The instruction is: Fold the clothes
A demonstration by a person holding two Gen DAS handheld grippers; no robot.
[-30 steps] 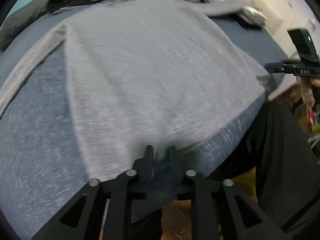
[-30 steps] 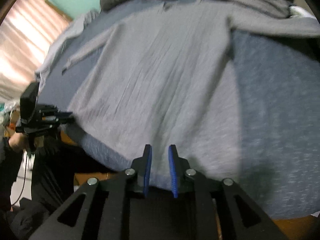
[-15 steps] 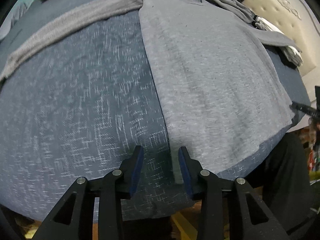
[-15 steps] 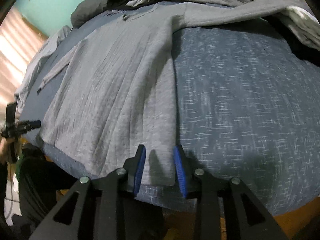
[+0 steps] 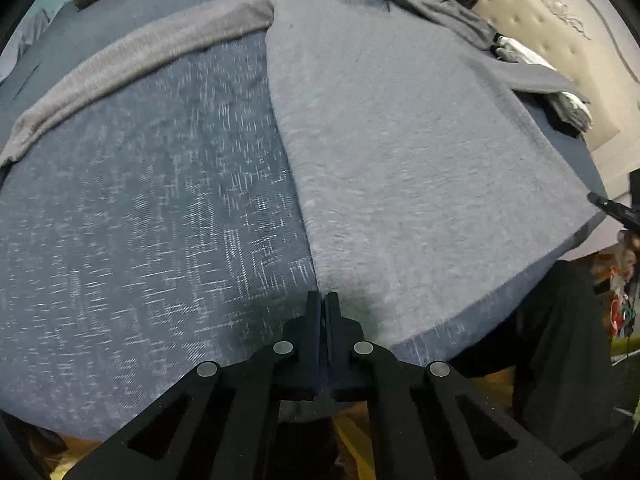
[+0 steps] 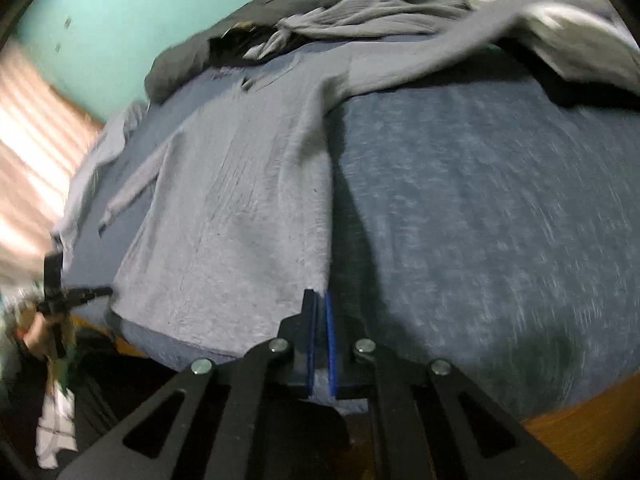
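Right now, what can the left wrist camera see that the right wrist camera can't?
Only the left wrist view shows the beige tufted headboard. Only the right wrist view shows the teal wall and the striped curtain. Both show the grey long-sleeved shirt spread flat on the blue bedspread, and each gripper's jaws closed at a bottom corner of the shirt.

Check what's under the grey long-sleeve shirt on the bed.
The grey shirt lies flat on the blue-grey speckled bedspread, which shows along both sides and past the hem. Whatever lies beneath the shirt's middle is covered.
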